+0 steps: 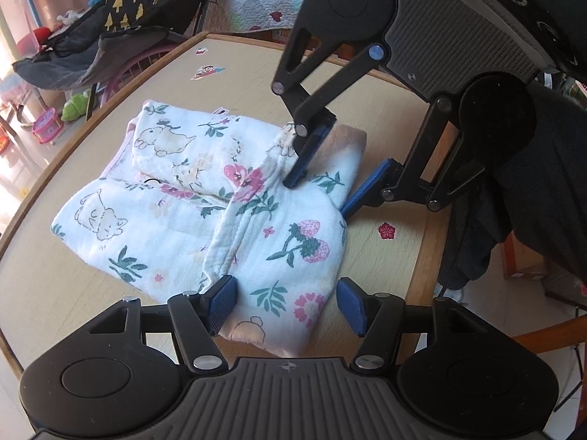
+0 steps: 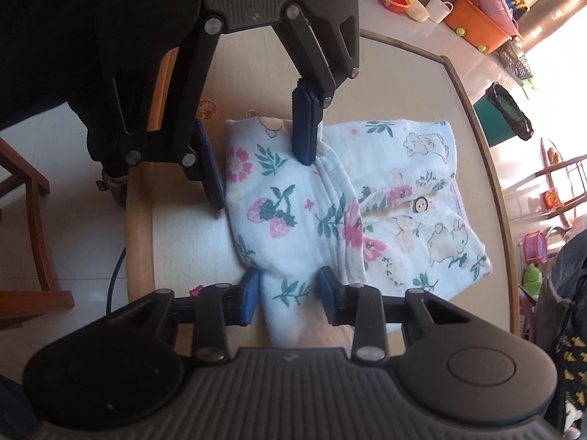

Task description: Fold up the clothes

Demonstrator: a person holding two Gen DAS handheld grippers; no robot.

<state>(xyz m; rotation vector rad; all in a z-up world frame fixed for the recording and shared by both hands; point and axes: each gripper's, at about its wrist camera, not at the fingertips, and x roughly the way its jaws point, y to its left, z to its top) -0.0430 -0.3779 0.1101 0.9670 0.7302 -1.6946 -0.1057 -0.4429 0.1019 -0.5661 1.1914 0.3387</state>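
Down at the near edge, the left tool sits with its blue pads wide apart, straddling the near end of the folded flap of the garment without pinching it. The little floral top lies bunched in the middle of the round desk, already doubled over itself, strawberry print on top.

Across from it, the right tool is spread wide too: one pad presses down on the ridge of the fold, the other rests just off the cloth's edge on the desk. From its own camera, the right tool brackets the opposite end of that same flap, jaws apart, nothing gripped.

So both ends are framed, neither is held. My read: the flap is being set or flattened. To do it well, press both ends evenly, keep the crease straight along that thick ridge, and draw the tools out low so the loose cotton does not spring back.

Further off, the button side lies flat and tidy.
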